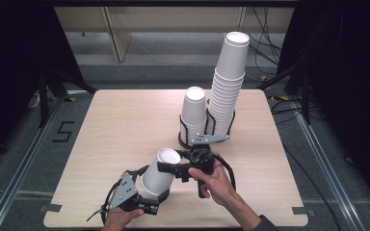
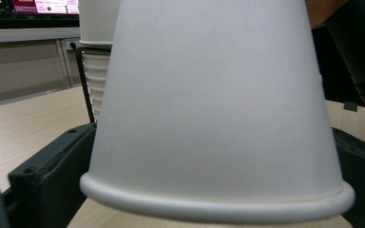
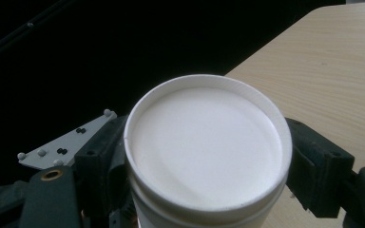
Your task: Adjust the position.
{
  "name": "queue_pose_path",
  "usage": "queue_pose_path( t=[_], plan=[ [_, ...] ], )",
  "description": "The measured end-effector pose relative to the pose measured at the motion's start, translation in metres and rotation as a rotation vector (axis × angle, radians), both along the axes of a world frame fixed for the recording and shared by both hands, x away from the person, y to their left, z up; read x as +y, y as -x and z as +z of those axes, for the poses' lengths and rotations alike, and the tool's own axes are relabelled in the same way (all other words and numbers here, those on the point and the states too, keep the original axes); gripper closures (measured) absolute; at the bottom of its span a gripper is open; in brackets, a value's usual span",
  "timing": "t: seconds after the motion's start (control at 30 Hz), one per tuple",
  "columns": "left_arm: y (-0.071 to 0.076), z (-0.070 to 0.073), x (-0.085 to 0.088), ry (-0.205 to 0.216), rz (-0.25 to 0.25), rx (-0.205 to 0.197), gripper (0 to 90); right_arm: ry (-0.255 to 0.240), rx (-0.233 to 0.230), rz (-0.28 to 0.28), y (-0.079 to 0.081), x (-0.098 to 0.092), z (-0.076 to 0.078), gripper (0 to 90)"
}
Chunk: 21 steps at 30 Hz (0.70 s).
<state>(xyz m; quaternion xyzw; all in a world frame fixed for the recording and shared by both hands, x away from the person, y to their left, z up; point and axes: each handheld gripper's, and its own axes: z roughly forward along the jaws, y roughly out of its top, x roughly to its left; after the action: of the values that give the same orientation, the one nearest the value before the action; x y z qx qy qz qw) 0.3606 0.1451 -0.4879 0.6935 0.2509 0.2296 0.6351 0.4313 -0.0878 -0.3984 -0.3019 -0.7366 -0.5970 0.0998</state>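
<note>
- Paper cup (image 1: 160, 169) is upside down and tilted, closed base toward the stacks, rolled rim toward the person, low over the near middle of the table (image 1: 125, 120).
- Left gripper (image 1: 158, 195): jaws spread wide either side of the cup near its rim. In the left gripper view the cup (image 2: 214, 109) sits between the black jaws; at the left side a thin gap shows, so the pads look released. No pressing visible.
- Right gripper (image 1: 166, 167): clamped on the cup close to its base. The right gripper view looks onto the cup's recessed bottom (image 3: 206, 142), with both jaws tight against the wall, left and right.
- Right hand (image 1: 217, 183) grips the handle from the near right; left hand (image 1: 120, 216) is at the table's near edge.
- Behind, in a black wire holder (image 1: 207, 127): a short stack of cups (image 1: 194, 113) on the left, a tall leaning stack (image 1: 226, 82) on the right, touching side by side.
</note>
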Motion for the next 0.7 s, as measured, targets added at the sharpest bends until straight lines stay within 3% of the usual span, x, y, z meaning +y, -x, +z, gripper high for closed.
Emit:
queue_pose_path(
  t=[0.07, 0.13, 0.2, 0.33, 0.5, 0.57, 0.63, 0.7],
  plan=[
    [-0.001, 0.000, -0.001, 0.002, -0.012, -0.001, 1.5, 0.003, 0.005, 0.002, 0.000, 0.001, -0.002, 24.7],
    [0.000, 0.001, 0.001, -0.031, -0.018, 0.029, 4.9, 0.008, 0.020, -0.001, 0.001, 0.001, -0.001, 24.4],
    [-0.001, 0.004, 0.002, -0.042, -0.023, 0.016, 7.5, 0.010, 0.017, -0.003, 0.000, 0.001, -0.002, 24.1],
    [0.000, 0.007, 0.003, -0.106, -0.032, -0.001, 11.5, 0.027, 0.016, 0.027, -0.002, -0.003, 0.001, 23.0],
    [-0.002, 0.007, 0.008, -0.202, -0.051, 0.023, 13.9, 0.147, -0.091, 0.073, -0.003, -0.007, 0.005, 16.7],
    [-0.002, 0.006, 0.008, -0.209, -0.064, 0.024, 14.2, 0.193, -0.126, 0.088, -0.003, -0.010, 0.008, 16.0],
    [-0.001, 0.007, 0.008, -0.262, -0.077, 0.021, 14.3, 0.243, -0.165, 0.098, -0.003, -0.012, 0.011, 16.1],
    [-0.001, 0.009, 0.008, -0.295, -0.098, 0.031, 14.3, 0.315, -0.216, 0.117, -0.001, -0.014, 0.014, 16.0]
  ],
)
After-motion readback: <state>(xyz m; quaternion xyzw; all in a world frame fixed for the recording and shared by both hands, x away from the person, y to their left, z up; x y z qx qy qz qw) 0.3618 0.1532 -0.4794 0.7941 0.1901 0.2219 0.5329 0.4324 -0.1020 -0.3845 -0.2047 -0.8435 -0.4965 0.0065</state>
